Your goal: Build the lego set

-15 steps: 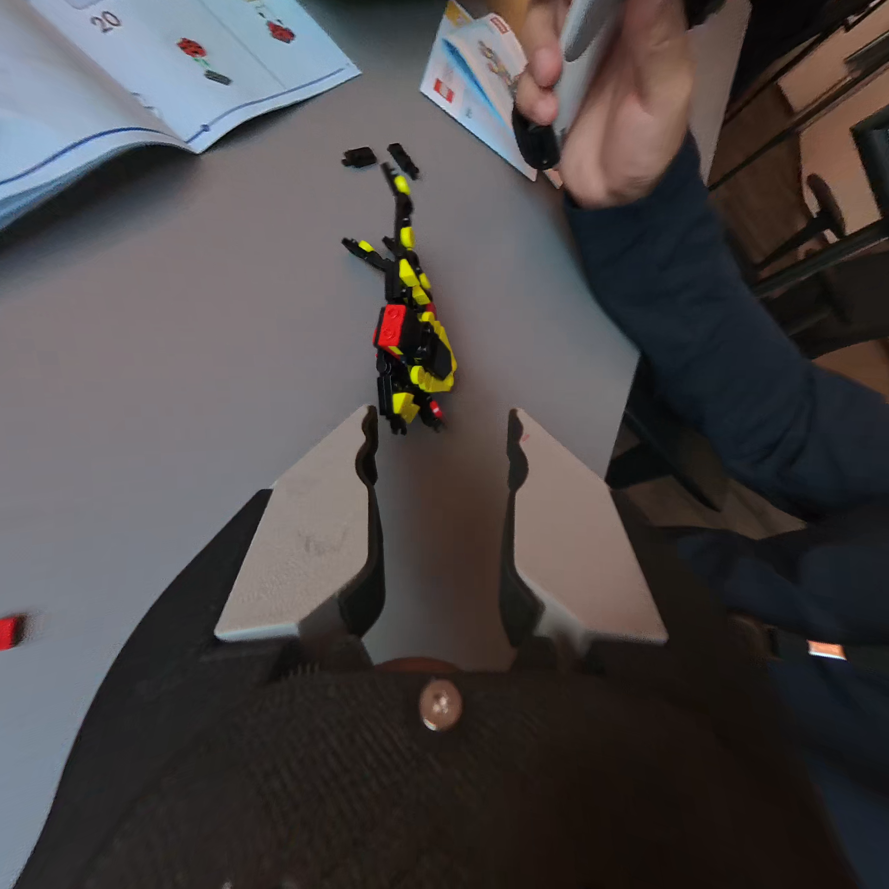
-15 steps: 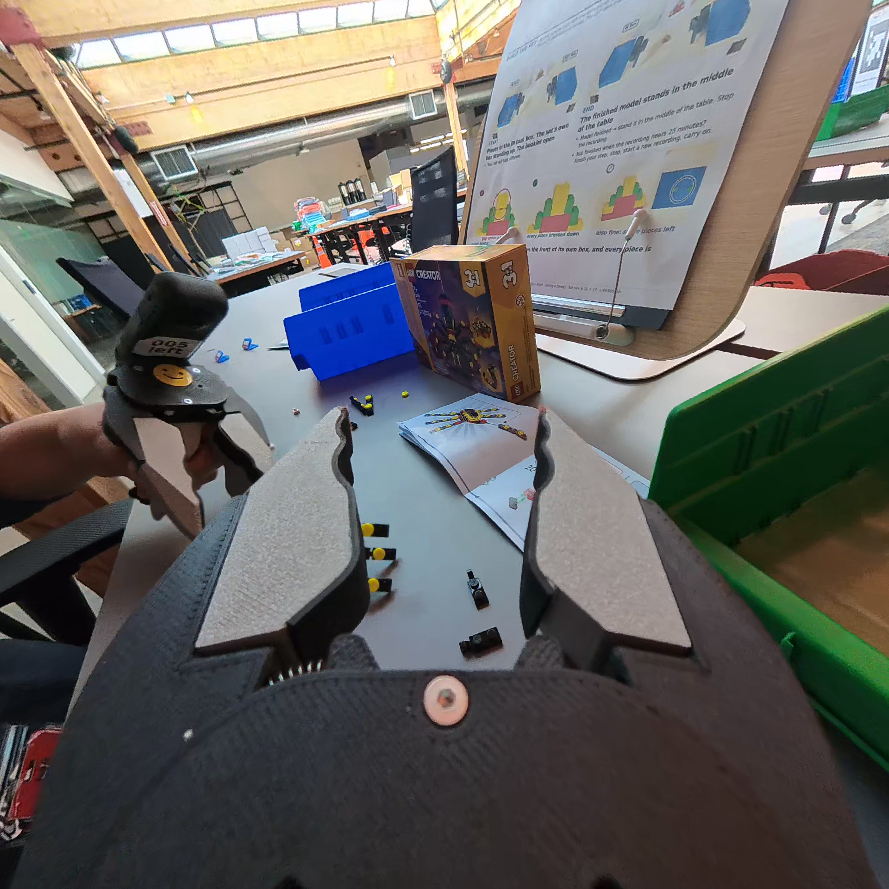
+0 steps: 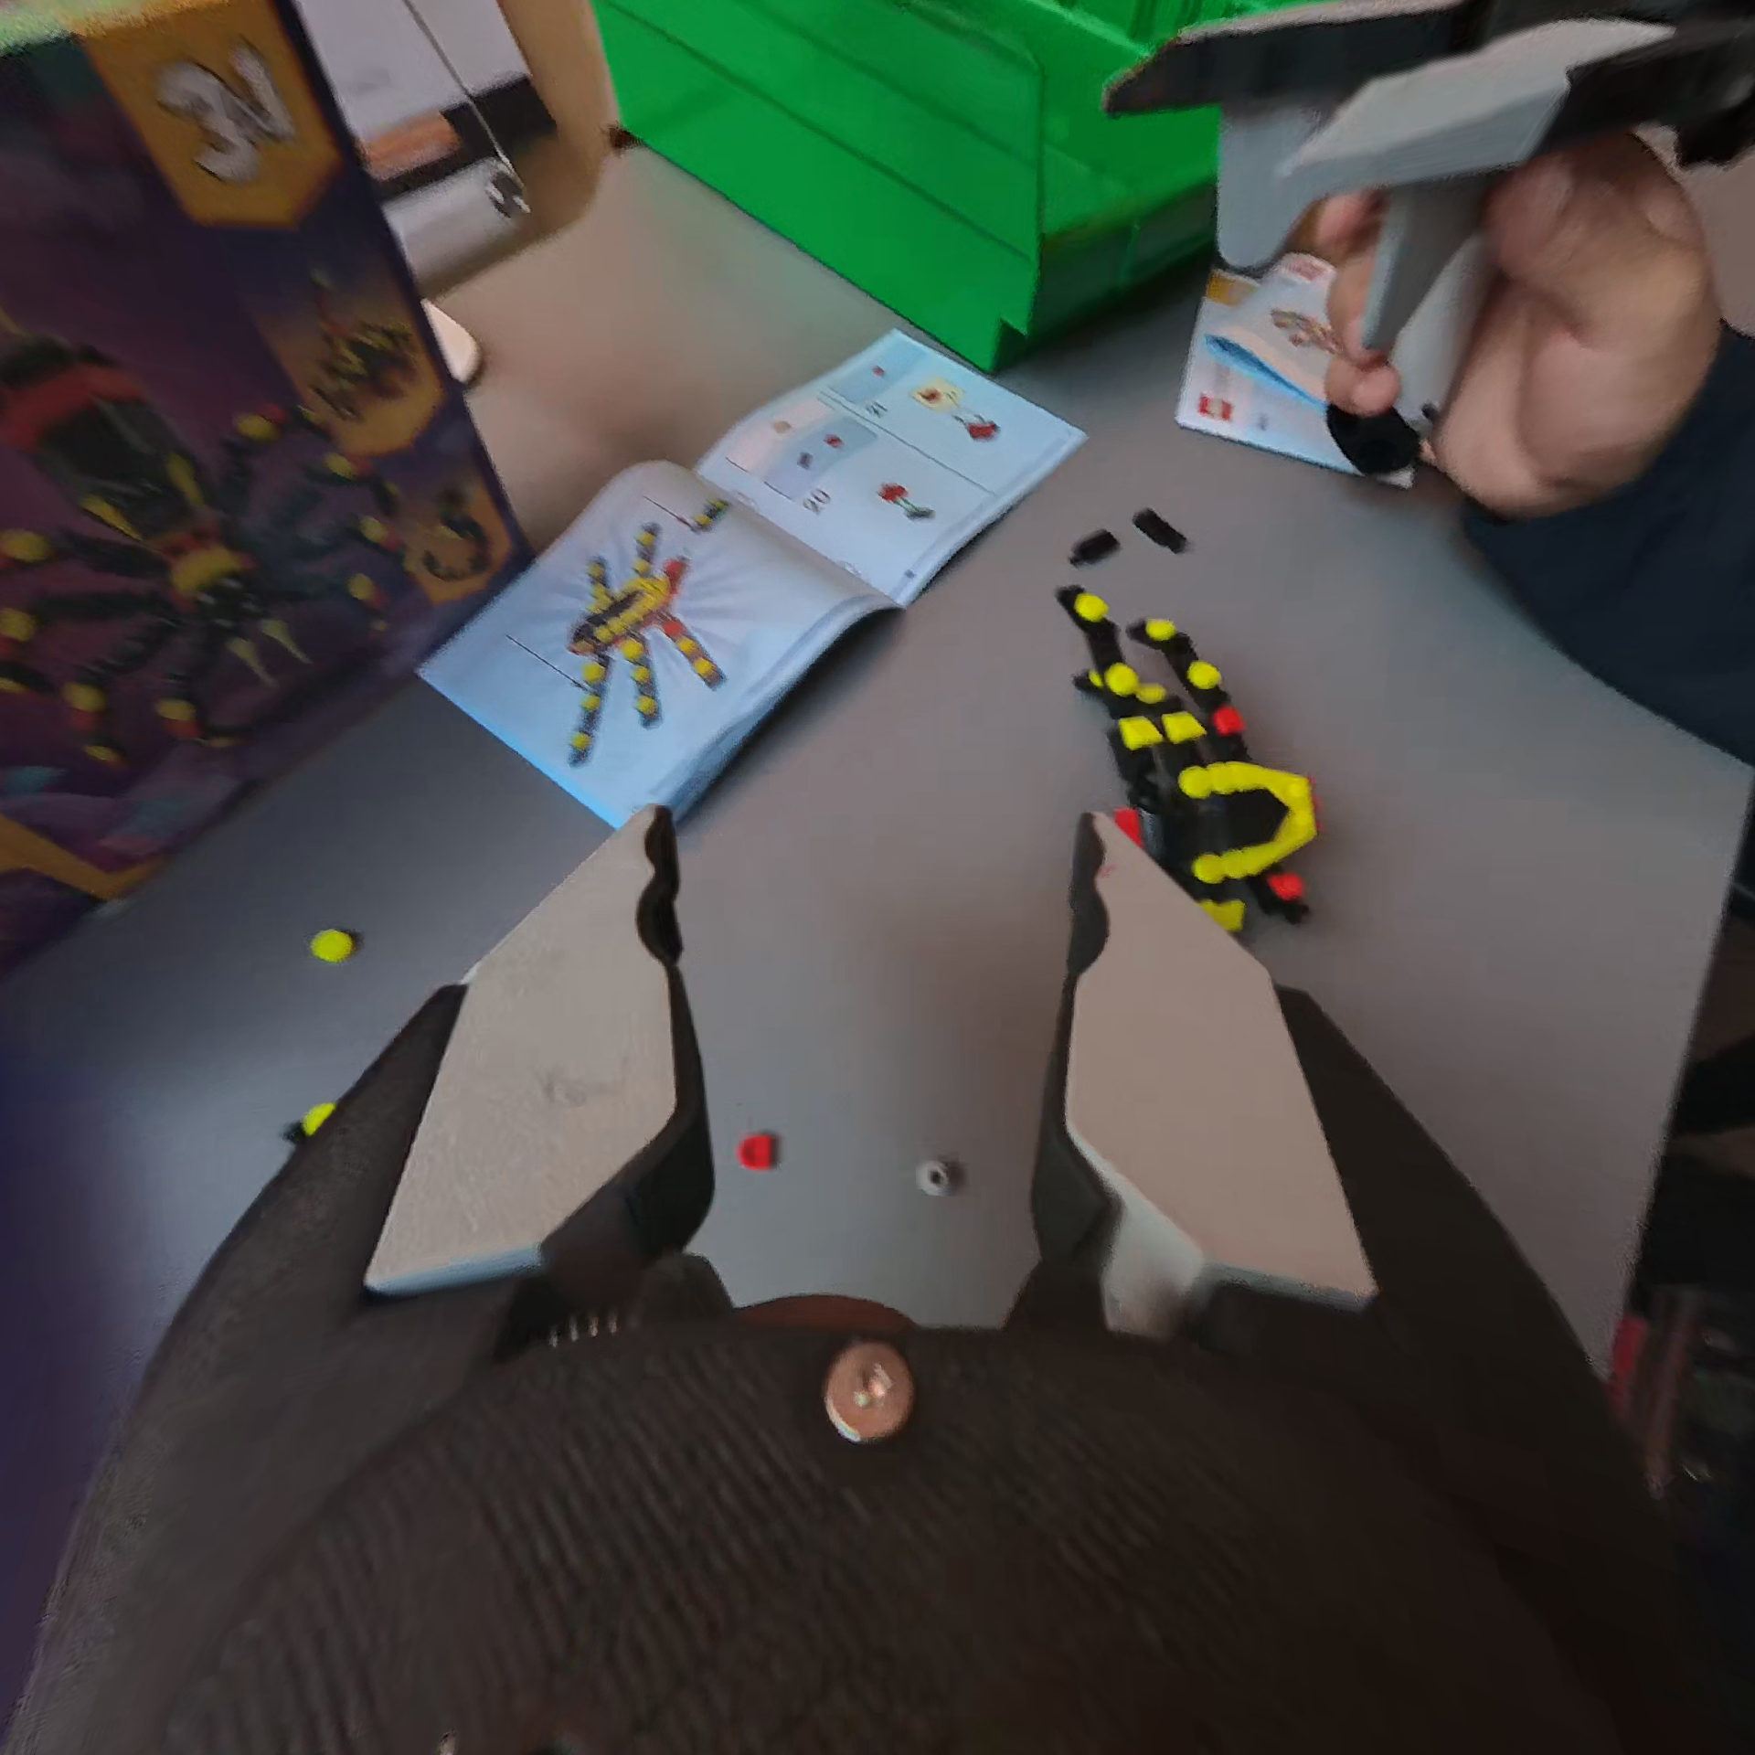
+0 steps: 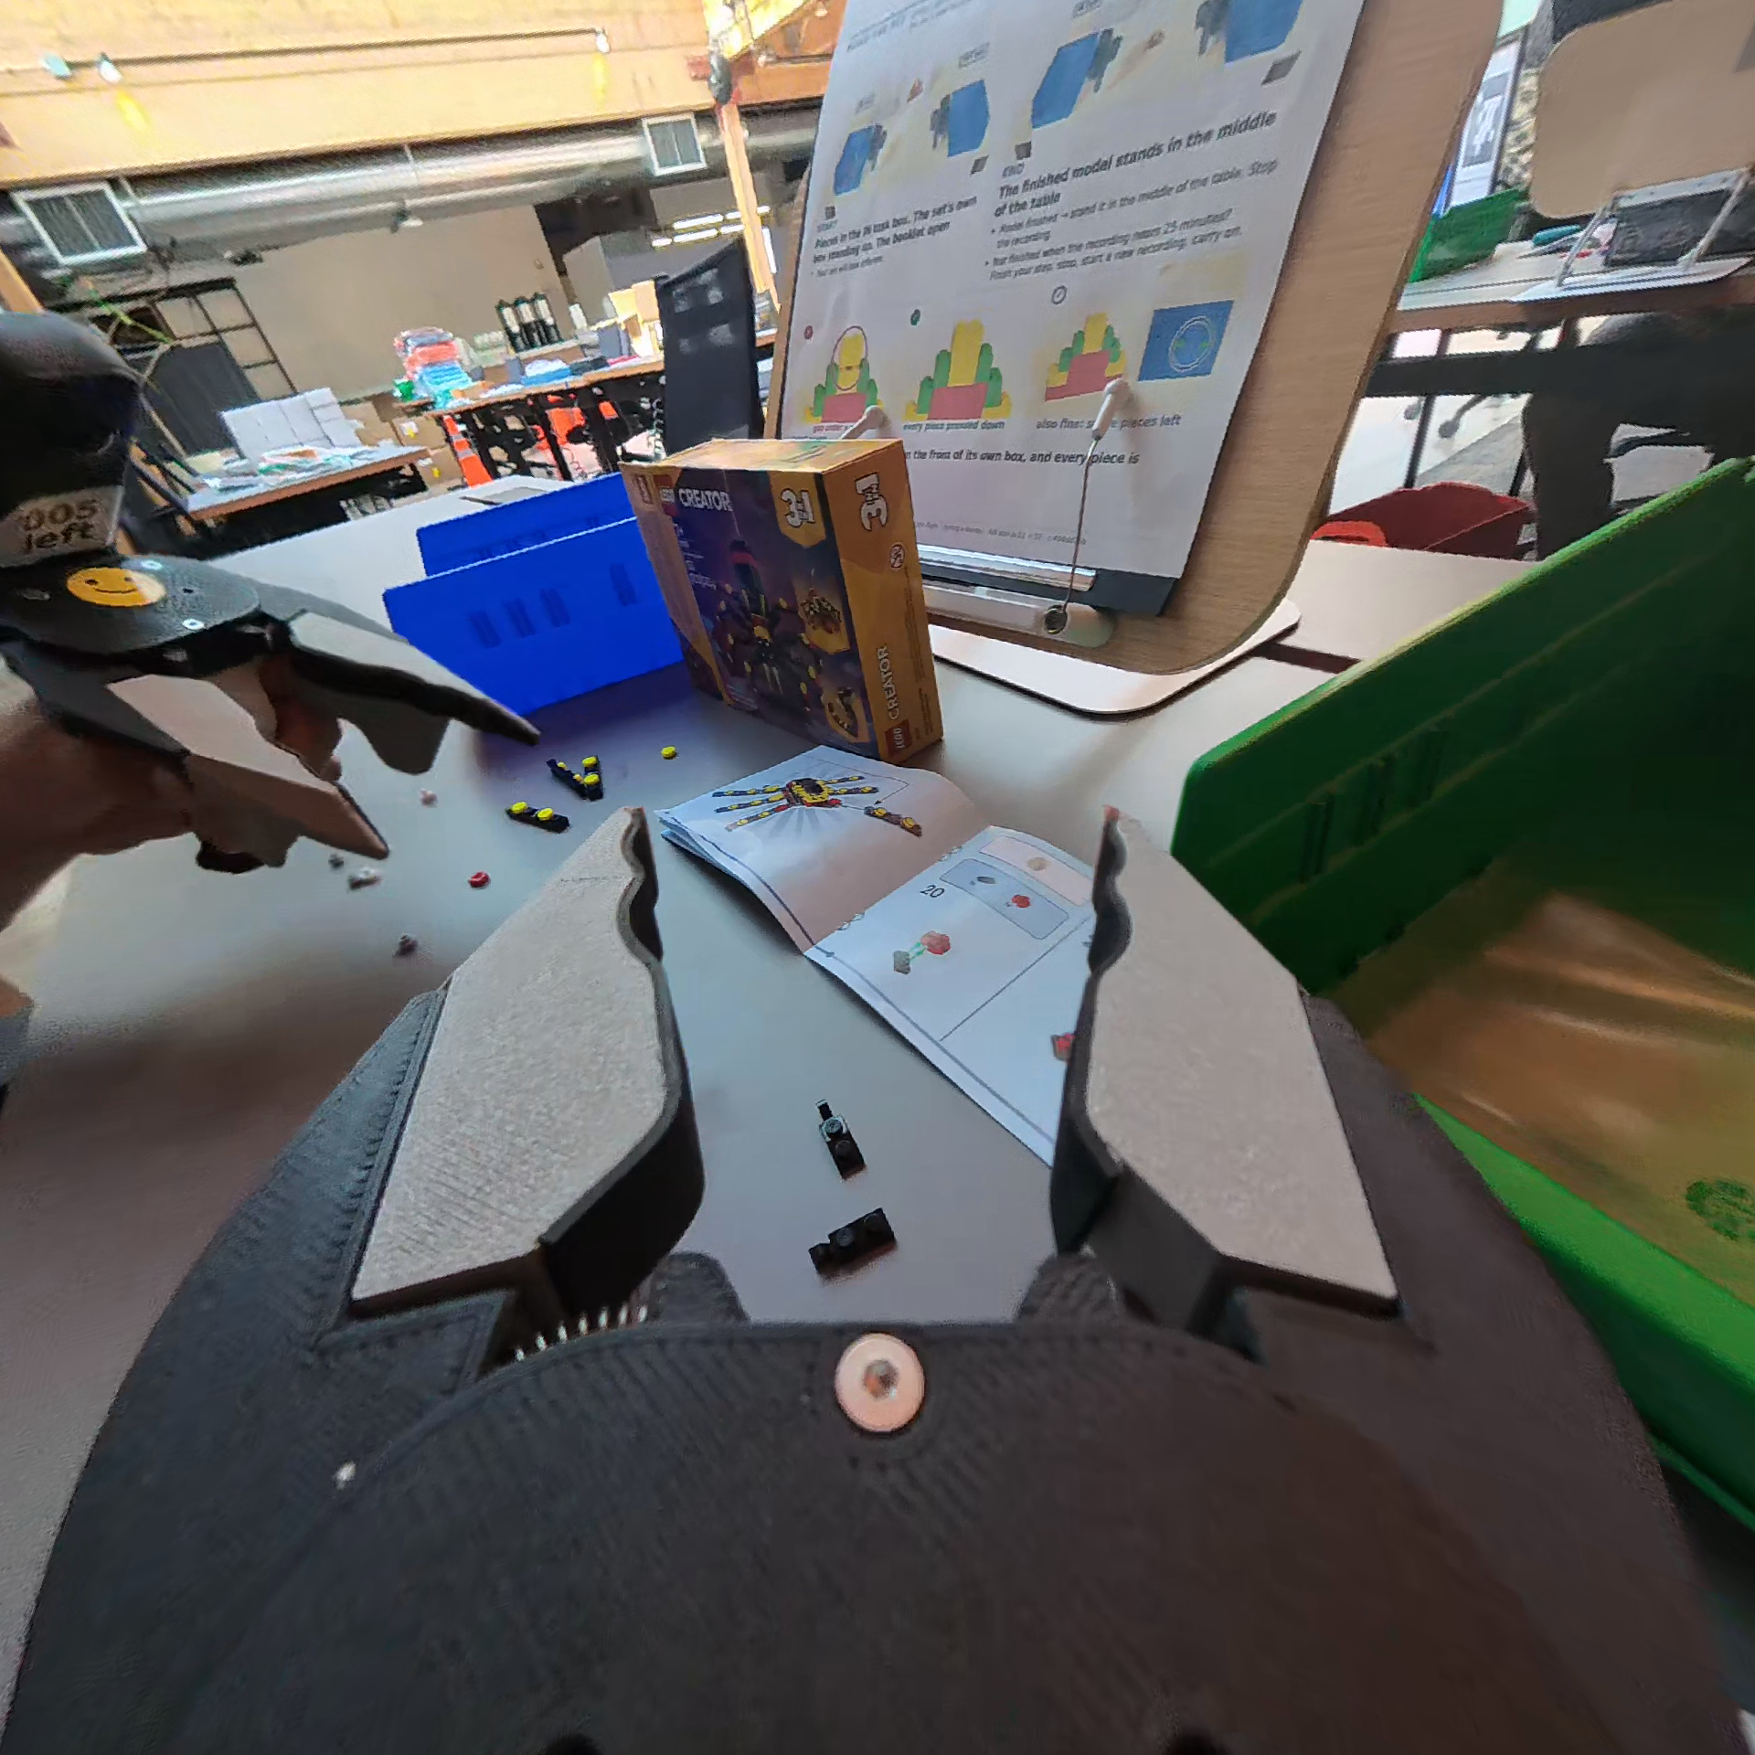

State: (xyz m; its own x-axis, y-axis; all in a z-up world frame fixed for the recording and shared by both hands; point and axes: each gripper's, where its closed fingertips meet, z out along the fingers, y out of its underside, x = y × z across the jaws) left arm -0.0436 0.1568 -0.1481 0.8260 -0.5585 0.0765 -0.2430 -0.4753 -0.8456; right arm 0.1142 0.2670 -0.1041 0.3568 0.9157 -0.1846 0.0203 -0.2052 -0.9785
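While both tongs gape empty | spider model (image 3: 1198, 760) lies lengthwise, legs seemingly pointing away

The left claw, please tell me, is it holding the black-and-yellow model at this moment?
No, the left claw is open and empty, and the model lies on the table just beyond its right fingertip.

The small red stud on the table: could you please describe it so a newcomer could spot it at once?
Start at the open instruction booklet on the grey table, then come towards the left hand-held gripper. Between its open fingers lies the red stud, beside a grey stud; it is the only loose red piece there.
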